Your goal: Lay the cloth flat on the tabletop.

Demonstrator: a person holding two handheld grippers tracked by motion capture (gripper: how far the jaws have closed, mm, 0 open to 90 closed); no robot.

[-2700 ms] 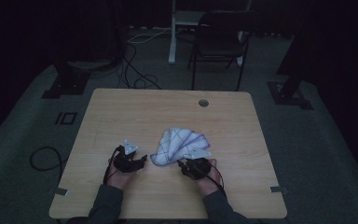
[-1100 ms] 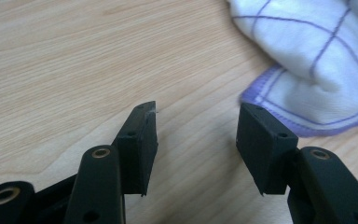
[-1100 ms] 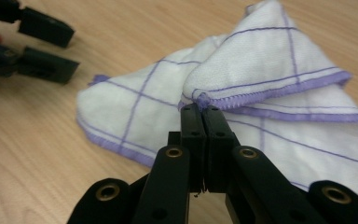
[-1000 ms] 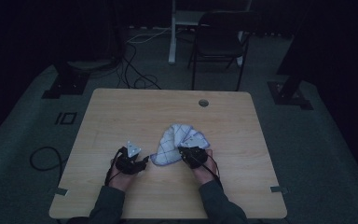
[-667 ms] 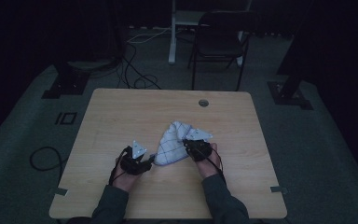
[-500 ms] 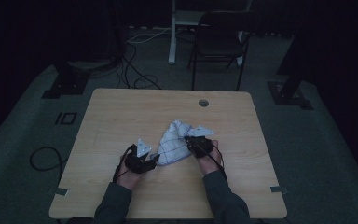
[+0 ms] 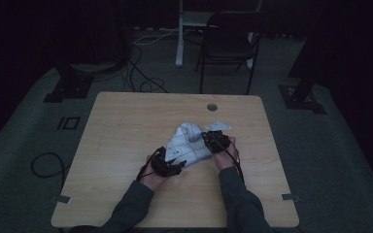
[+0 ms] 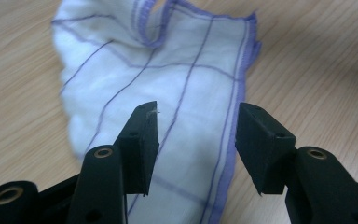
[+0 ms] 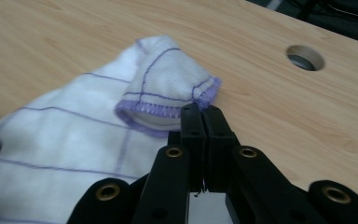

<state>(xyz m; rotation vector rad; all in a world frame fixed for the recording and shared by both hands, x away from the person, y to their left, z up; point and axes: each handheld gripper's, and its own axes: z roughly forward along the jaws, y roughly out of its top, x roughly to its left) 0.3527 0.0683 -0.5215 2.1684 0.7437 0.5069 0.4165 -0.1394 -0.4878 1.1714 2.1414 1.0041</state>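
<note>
Folding looks about halfway: the right gripper (image 9: 200, 112), jaws pressed together on a hemmed corner, holds the cloth (image 7: 187, 145) doubled over mid-table, while the left gripper (image 8: 193, 135), jaws spread, has yet to pinch its edge.

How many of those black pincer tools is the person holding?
2. The left gripper is at the near edge of the white cloth, its jaws open above it. The right gripper is at the cloth's far right side, shut on a folded corner.
</note>
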